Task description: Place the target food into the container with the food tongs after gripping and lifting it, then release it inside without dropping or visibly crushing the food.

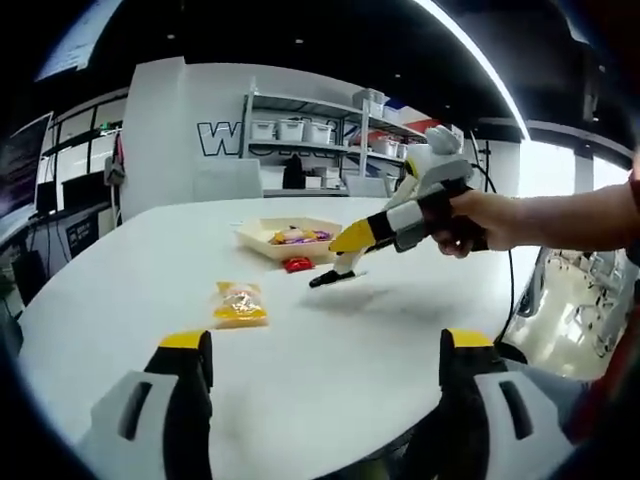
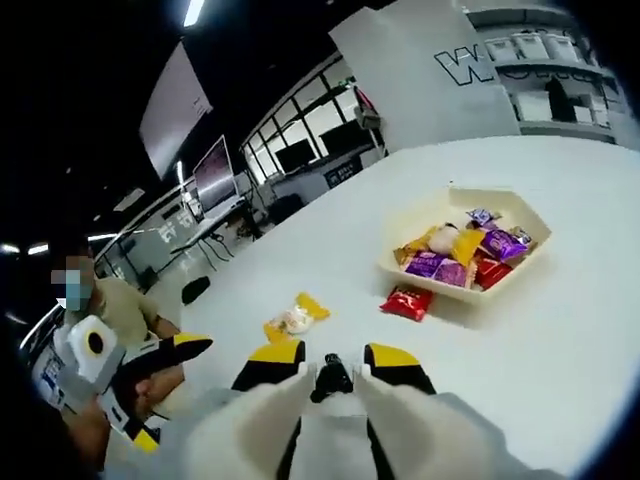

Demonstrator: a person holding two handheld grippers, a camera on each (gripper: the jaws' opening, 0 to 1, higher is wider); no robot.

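Tongs (image 1: 322, 279) in the right gripper (image 2: 333, 358) are hovering closed and empty, sitting between the yellow snack (image 1: 240, 304) and the tray (image 1: 262, 236), left gripper (image 1: 327, 352) gaping farther back.

On the table (image 1: 150, 270), in the left gripper view, a wrapped snack (image 1: 239, 304) lies at 11 o'clock from centre. Behind it, toward 12 o'clock, sits the tray (image 1: 262, 232) with wrapped snacks in it. A small packet (image 1: 297, 264) lies on the table just before the tray. The right gripper (image 1: 322, 279) hangs above the table at the packet's 3 o'clock.
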